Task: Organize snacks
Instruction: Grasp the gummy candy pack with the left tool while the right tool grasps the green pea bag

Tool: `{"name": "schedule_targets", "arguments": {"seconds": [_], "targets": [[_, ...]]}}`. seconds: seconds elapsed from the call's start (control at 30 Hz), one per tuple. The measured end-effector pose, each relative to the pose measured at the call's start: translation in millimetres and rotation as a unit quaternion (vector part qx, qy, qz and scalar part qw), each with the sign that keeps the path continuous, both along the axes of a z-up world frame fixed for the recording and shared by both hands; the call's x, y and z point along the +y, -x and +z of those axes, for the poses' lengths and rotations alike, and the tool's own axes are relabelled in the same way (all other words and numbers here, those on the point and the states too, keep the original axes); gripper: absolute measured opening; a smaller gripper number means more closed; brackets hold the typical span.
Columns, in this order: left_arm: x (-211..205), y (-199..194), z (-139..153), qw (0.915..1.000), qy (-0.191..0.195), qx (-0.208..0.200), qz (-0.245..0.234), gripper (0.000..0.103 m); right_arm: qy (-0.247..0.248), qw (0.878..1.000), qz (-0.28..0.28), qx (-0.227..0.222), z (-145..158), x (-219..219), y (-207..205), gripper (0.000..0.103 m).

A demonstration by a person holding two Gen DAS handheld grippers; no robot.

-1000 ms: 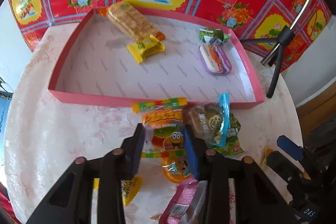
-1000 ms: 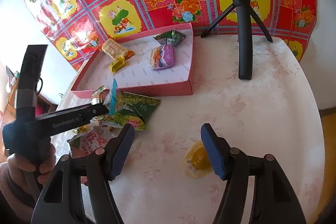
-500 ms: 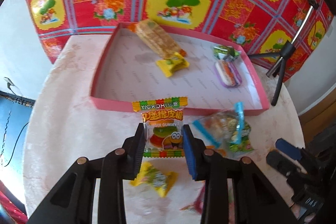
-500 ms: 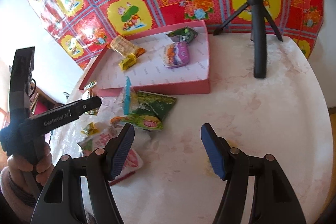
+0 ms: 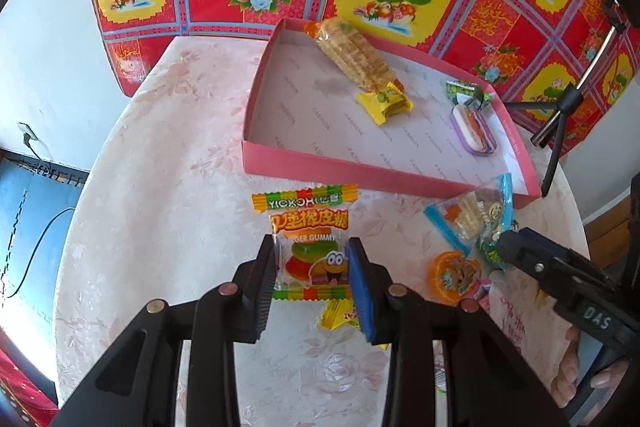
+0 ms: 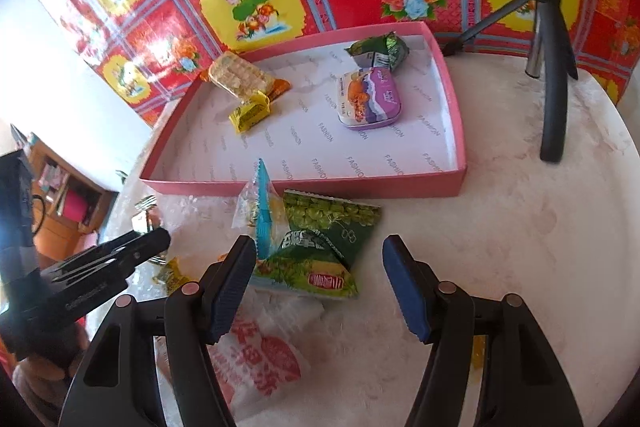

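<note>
Lifted off the table, gummy packet (image 5: 308, 243) clamped in left hand-held gripper (image 5: 311, 281), right hand-held gripper (image 6: 318, 289) apart, angled steeply down

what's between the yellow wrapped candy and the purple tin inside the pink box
Nothing. In the right wrist view, only bare printed liner separates the yellow candy and the purple tin inside the pink box.

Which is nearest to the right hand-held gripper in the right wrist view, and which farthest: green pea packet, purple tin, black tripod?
From the right hand-held gripper:
1. Green pea packet, between its fingers, on the table.
2. Purple tin, inside the pink box.
3. Black tripod, far right, beyond the box.
</note>
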State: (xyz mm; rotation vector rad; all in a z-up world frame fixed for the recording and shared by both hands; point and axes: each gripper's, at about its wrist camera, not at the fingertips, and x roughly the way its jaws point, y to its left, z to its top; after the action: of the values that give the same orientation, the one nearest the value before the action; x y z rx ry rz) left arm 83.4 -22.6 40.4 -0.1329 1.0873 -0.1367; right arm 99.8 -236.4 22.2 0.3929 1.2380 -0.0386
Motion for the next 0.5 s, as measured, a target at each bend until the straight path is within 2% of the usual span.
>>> {"name": "schedule_targets", "arguments": {"seconds": [0.17,0.27,0.5], "targets": [[-0.8,0.2,-3.5,1.0,0.002,0.002,-0.003,0.036,0.019,1.0,0.003,0.005,-8.4,5.1,2.3,0.067],[-0.9,-0.3,-4.8,1.0,0.003,0.001,-0.004,0.036,0.029,1.0,0.01,-0.007,-9.7,5.2,6.7,0.067],[-1.7,0.1,-7.8,1.0,-0.001,0.002,-0.006,0.036,0.016,1.0,0.015,-0.02,-9.1,0.1,8.8,0.068]]}}
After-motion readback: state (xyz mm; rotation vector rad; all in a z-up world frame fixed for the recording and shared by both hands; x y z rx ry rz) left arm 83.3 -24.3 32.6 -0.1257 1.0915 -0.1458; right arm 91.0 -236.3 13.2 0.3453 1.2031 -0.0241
